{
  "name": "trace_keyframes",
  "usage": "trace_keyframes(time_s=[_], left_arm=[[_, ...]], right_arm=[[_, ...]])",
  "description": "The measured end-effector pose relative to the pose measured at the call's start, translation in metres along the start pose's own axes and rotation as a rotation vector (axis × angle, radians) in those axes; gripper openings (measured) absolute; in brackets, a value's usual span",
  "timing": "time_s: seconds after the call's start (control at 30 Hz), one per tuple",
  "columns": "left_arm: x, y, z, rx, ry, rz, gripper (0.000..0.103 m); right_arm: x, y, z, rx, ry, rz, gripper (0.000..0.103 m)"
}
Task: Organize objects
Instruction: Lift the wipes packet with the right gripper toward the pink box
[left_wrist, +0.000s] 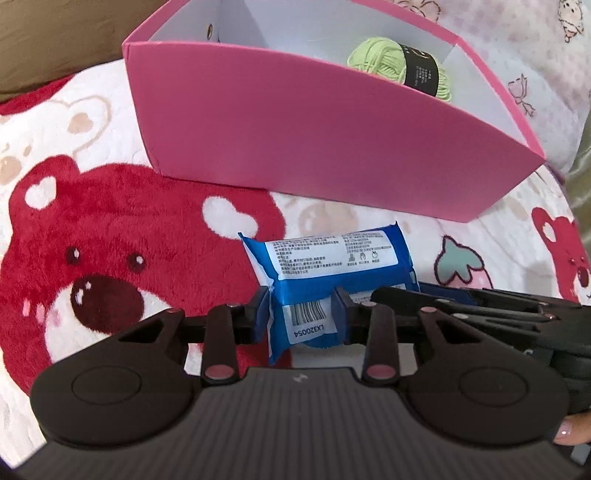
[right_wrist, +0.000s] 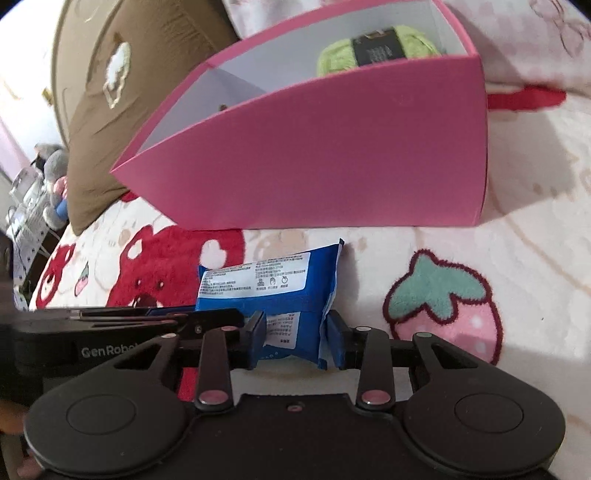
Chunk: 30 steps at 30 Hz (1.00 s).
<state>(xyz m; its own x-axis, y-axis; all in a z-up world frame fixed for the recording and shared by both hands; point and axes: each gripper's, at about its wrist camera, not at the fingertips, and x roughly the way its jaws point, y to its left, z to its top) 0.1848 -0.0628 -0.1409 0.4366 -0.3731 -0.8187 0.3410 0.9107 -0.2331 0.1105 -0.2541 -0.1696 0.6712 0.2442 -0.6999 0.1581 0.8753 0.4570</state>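
Two grippers: both were clamped on one blue pack, each from its own side, with their black frames crossing beside it.
Left gripper (left_wrist: 301, 312): its jaws were pressed against the near end of the pack (left_wrist: 325, 280), one blue pad at the crimped left edge, the other just right of the barcode label.
Right gripper (right_wrist: 297, 338): its jaws were closed on the near right end of the same pack (right_wrist: 269, 295), pinching the seam and the lower white label between the blue pads.
Pack: it ran forward from both sets of jaws, white printed label facing up, its far crimped edge pointing toward the box; whether it rested on the blanket or hung just above it could not be told.
Blanket (left_wrist: 122, 236): fluffy and white with red bear faces; a bear lay left of the left jaws, and a pink strawberry (right_wrist: 443, 310) lay right of the right jaws.
Box (left_wrist: 295, 140): pink outside and white inside, it stood open beyond the pack, near it but apart.
Yarn (left_wrist: 402, 68): a green ball with a black band lay inside the box, toward its far right corner.
Pillow (right_wrist: 122, 92): brown, far left beyond the box.
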Motion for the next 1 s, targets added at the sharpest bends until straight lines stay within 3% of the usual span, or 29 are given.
trace_keyframes(time_s=[0.5,0.67,1.0], left_arm=[[-0.002,0.002,0.0,-0.024,-0.016,-0.007,0.032],[-0.011,0.003,-0.001,-0.03,-0.028,-0.014,0.032],[-0.035,0.012,-0.004,-0.019,-0.064,-0.074,0.032]], right_arm=[[-0.002,-0.002,-0.006,-0.009,-0.026,0.018,0.04],[-0.008,0.002,-0.01,-0.011,-0.047,0.043,0.045],[-0.026,0.024,-0.016,-0.046,-0.083,0.04,0.049]])
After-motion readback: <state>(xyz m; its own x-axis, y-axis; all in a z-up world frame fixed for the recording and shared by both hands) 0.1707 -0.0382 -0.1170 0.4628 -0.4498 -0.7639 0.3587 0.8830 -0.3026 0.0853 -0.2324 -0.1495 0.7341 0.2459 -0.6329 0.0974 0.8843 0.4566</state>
